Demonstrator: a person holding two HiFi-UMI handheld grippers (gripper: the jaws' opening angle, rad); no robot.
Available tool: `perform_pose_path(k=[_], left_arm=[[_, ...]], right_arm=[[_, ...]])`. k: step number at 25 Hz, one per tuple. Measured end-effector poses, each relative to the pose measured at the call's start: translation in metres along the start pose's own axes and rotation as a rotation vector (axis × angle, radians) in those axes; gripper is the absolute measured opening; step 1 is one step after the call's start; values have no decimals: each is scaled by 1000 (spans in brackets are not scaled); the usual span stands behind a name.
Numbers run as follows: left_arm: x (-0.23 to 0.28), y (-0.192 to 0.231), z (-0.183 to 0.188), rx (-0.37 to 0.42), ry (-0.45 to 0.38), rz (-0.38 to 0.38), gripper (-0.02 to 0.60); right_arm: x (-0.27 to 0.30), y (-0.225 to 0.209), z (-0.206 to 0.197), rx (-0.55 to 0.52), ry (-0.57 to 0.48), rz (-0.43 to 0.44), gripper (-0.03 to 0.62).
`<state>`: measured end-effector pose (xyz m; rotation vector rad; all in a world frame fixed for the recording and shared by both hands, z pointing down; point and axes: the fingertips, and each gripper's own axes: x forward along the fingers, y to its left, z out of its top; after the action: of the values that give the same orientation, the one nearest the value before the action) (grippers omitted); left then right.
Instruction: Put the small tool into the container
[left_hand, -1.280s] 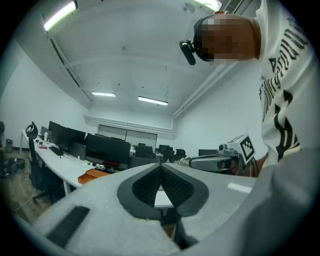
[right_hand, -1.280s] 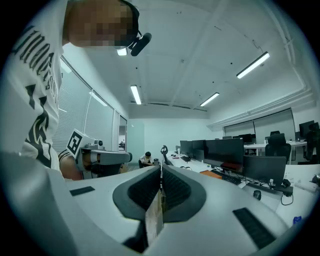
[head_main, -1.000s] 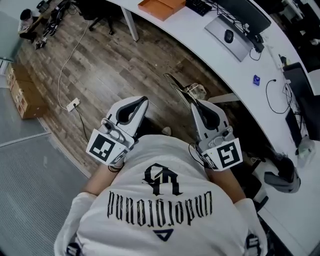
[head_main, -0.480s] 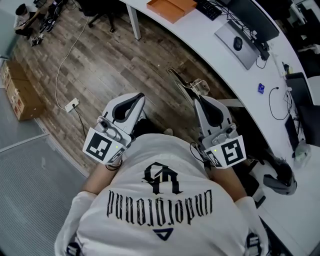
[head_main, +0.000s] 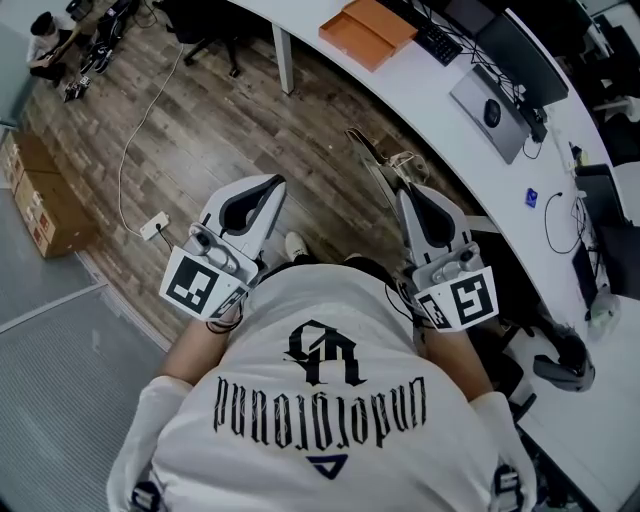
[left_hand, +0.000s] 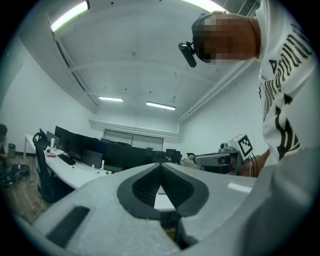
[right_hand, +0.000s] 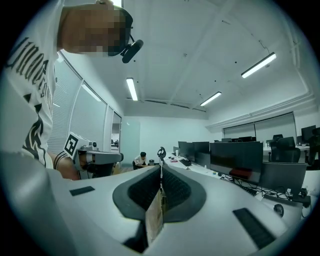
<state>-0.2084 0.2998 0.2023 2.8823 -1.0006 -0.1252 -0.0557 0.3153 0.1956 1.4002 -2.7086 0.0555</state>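
Two hand-held grippers are held out roughly level in front of a person in a white printed T-shirt (head_main: 320, 400), seen from above in the head view. The left gripper (head_main: 272, 185) is shut: in its own view its dark ribbed pads (left_hand: 147, 185) meet along a single line, and nothing is caught between them. The right gripper (head_main: 404, 192) is closed narrowly on the small tool (head_main: 366, 155), a thin dark piece that is pinched between the pads and sticks out past the jaw tips over the wooden floor (head_main: 200, 120). In the right gripper view the tool's far end (right_hand: 161, 152) is seen above the closed jaws as what appears to be a small loop or hook, though it is too thin for its kind to be told. A brownish tag (right_hand: 154, 220) hangs below the grip line, close to the lens. The two grippers are kept well apart, each visible at the edge of the other's view. The tool is thus held in the air near the edge of a curved white desk (head_main: 400, 100), not resting on it. On that desk an orange tray (head_main: 368, 30), a keyboard (head_main: 440, 42) and a mouse (head_main: 491, 112) are laid out. On the floor to the left, a cardboard box (head_main: 45, 200) and a white power strip (head_main: 153, 226) with its cable are seen.
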Motion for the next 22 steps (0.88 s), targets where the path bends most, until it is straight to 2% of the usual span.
perform_pose_path(k=[11,22], left_arm=[[15,39,-4,-5,11,11,12],[79,75,-13,-9,55,66,12]], right_arm=[[41,-29,-5,-7,-4,-8,23],[86,-106,-7,3,-13,26,23]])
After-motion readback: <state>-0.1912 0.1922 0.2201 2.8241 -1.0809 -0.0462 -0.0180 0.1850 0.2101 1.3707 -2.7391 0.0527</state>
